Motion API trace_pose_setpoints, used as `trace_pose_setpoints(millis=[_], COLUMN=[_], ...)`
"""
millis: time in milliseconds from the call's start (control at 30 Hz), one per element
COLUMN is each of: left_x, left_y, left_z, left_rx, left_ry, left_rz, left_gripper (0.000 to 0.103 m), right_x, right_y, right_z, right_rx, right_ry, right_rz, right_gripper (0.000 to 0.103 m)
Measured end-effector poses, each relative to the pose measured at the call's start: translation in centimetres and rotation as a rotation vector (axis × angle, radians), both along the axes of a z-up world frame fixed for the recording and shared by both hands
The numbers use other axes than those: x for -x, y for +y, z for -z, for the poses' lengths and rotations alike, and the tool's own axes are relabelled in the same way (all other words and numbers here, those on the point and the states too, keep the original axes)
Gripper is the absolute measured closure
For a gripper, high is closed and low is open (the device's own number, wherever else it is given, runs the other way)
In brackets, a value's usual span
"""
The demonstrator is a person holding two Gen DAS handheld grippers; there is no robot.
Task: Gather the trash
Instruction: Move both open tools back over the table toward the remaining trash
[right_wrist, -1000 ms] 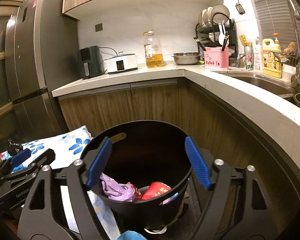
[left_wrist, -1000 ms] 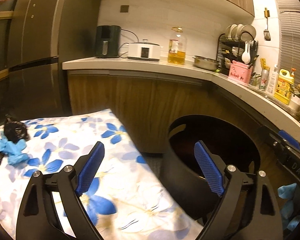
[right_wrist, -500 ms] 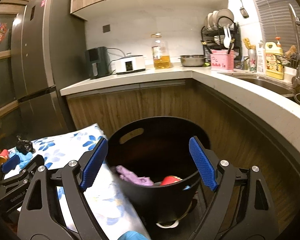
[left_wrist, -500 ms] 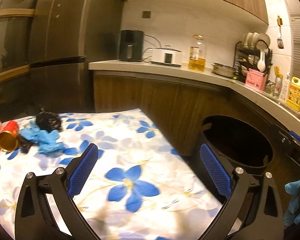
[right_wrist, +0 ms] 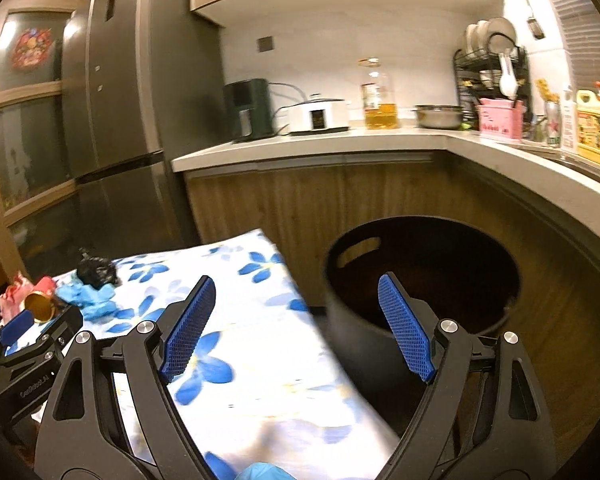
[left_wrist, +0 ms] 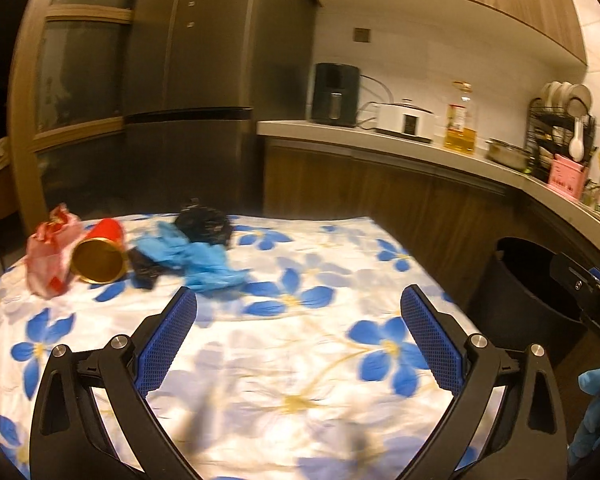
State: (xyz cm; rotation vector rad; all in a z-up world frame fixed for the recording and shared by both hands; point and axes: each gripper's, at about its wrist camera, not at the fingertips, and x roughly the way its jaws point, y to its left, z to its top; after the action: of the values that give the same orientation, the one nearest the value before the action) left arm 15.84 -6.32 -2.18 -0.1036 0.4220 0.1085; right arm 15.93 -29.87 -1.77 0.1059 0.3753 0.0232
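Trash lies at the far left of a table with a blue-flowered cloth (left_wrist: 300, 344): a red cup with a gold inside (left_wrist: 98, 258), a crumpled red-and-white wrapper (left_wrist: 48, 256), blue gloves (left_wrist: 196, 258) and a black crumpled bag (left_wrist: 204, 226). My left gripper (left_wrist: 298, 320) hovers open over the cloth, short of the gloves, nothing between its fingers. My right gripper (right_wrist: 296, 320) is open and empty, straddling the table's edge and the black bin (right_wrist: 420, 280). The same trash shows small in the right wrist view: gloves (right_wrist: 88, 298), bag (right_wrist: 96, 272), cup (right_wrist: 40, 306).
The black bin (left_wrist: 528, 292) stands on the floor right of the table, against wooden cabinets. A tall fridge (left_wrist: 188, 88) rises behind the table. The counter (right_wrist: 340, 144) carries an air fryer, cooker, oil bottle, bowl and dish rack. A blue-gloved hand (left_wrist: 592, 412) shows at lower right.
Both grippers have swung left, away from the bin and over the table. The trash pile has come into fuller view ahead of the left gripper; the bin's contents are out of sight.
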Motion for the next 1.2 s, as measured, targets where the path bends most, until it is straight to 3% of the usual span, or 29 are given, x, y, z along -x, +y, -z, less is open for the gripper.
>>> trace_pose_setpoints(millis=[500,933,1200], left_x=[1.2,1.4,-0.7], left_y=[7.1,17.1,23.1], left_z=[0.2,-0.4,-0.9], left_rx=[-0.026,-0.043,0.004], left_ry=[-0.006,-0.017,-0.016], left_rz=[-0.149,-0.359,-0.434], left_gripper=[0.006,0.006,0.006], right_x=[-1.8,-4.2,-5.8], right_y=[9.7,18.3,21.6], right_z=[1.0,2.5,3.6], right_rx=[0.03,0.063,0.072], right_ry=[0.013,0.026,0.055], right_rz=[-0.182,-0.325,-0.359], right_gripper=[0.02,0.021,0.021])
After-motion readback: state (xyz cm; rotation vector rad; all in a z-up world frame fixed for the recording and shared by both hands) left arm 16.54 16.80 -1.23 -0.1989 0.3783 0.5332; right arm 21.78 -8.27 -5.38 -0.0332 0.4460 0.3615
